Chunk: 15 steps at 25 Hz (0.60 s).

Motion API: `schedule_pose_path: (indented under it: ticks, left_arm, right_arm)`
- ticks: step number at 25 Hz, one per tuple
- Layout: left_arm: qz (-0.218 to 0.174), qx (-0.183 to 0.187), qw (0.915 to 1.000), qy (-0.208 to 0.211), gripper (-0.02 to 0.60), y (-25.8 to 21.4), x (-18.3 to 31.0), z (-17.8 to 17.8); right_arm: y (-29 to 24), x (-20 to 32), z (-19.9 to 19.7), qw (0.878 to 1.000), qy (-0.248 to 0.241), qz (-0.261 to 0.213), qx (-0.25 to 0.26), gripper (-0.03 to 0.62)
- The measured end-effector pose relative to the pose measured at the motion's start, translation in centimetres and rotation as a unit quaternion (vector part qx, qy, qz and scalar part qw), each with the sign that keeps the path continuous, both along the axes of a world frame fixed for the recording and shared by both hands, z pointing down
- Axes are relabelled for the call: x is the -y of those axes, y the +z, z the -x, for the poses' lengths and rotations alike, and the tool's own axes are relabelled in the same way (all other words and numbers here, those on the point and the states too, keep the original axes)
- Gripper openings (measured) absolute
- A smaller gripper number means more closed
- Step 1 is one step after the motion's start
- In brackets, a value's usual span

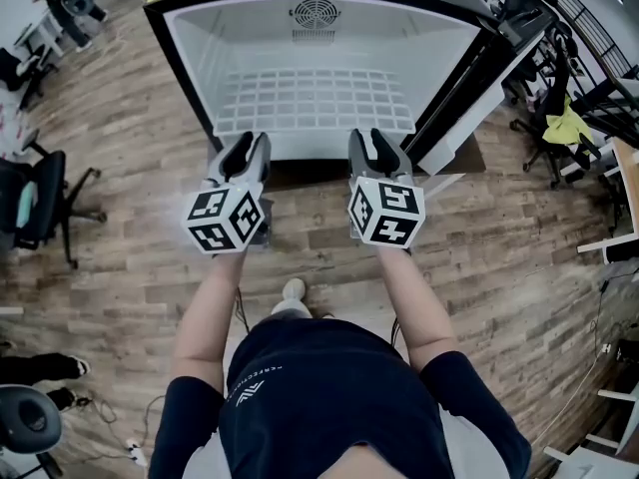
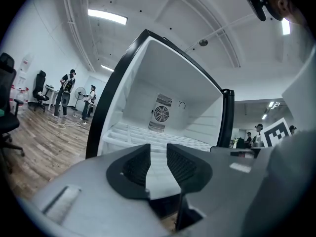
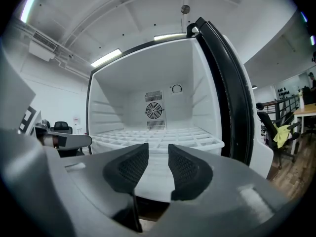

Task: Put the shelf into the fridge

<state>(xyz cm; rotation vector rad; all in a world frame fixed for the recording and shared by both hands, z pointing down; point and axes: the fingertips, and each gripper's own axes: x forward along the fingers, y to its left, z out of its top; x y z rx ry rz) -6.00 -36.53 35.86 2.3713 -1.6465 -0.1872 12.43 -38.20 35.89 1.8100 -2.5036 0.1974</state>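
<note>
Here the shelf [image 1: 315, 98] lies in the fridge [image 1: 192, 53], just beyond left claw [image 1: 248, 142] and right claw [image 1: 371, 138]; both ajar, empty.

White inside the fridge [image 1: 200, 58], black round its frame. White, in an open grid, for the shelf [image 1: 315, 98]. Grey on the left gripper [image 1: 247, 146] and right gripper [image 1: 374, 140], black on the cross-hatched pads [image 3: 133, 168], black-and-white squares on the marker cubes [image 1: 225, 220]. Brown wood-plank floor [image 1: 499, 238]; navy shirt [image 1: 329, 397]; yellow cloth [image 1: 567, 126].
</note>
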Motion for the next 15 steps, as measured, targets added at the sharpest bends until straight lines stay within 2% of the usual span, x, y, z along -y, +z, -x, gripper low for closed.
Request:
schedule_pose_path:
  ticks: [15]
  left_arm:
    - [-0.008, 0.042, 0.9991, -0.003, 0.08, 0.0, 2.5, 0.3]
  right_arm:
    - [-0.1, 2.5, 0.1, 1.0, 0.008, 0.002, -0.021, 0.117]
